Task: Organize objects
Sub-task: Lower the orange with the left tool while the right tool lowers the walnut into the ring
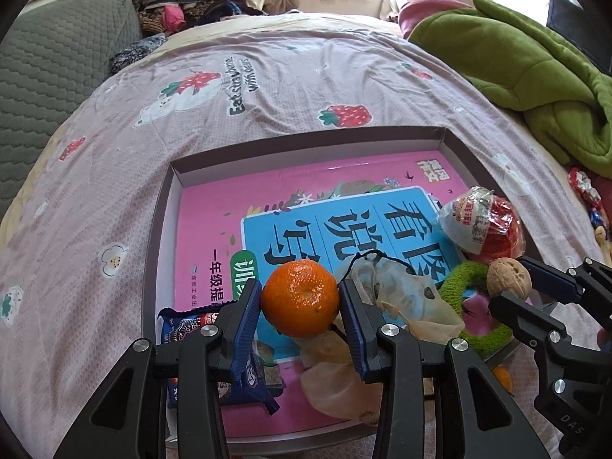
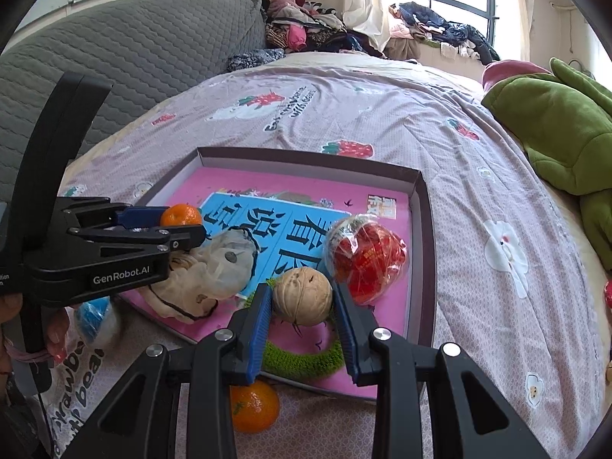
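Note:
My left gripper [image 1: 301, 298] is shut on a tangerine [image 1: 300, 297] and holds it above the shallow box [image 1: 153, 237]. My right gripper [image 2: 302, 298] is shut on a walnut [image 2: 302, 297], also over the box [image 2: 420, 229]. In the box lie a pink and blue book [image 1: 214, 229], a red wrapped snack bag [image 2: 367, 264], a beige drawstring pouch [image 2: 214, 267], a green fuzzy ring [image 2: 302, 359] and a blue cookie pack [image 1: 183, 329]. The left gripper with its tangerine [image 2: 180, 215] shows in the right wrist view; the walnut [image 1: 508, 279] shows in the left wrist view.
A second tangerine [image 2: 254, 407] lies on the pink strawberry bedsheet [image 1: 267, 88] in front of the box. A blue-wrapped item [image 2: 93, 317] lies left of it. A green plush blanket [image 1: 535, 72] is on the right, a grey quilted headboard [image 2: 134, 53] on the left, and piled clothes [image 2: 306, 23] behind.

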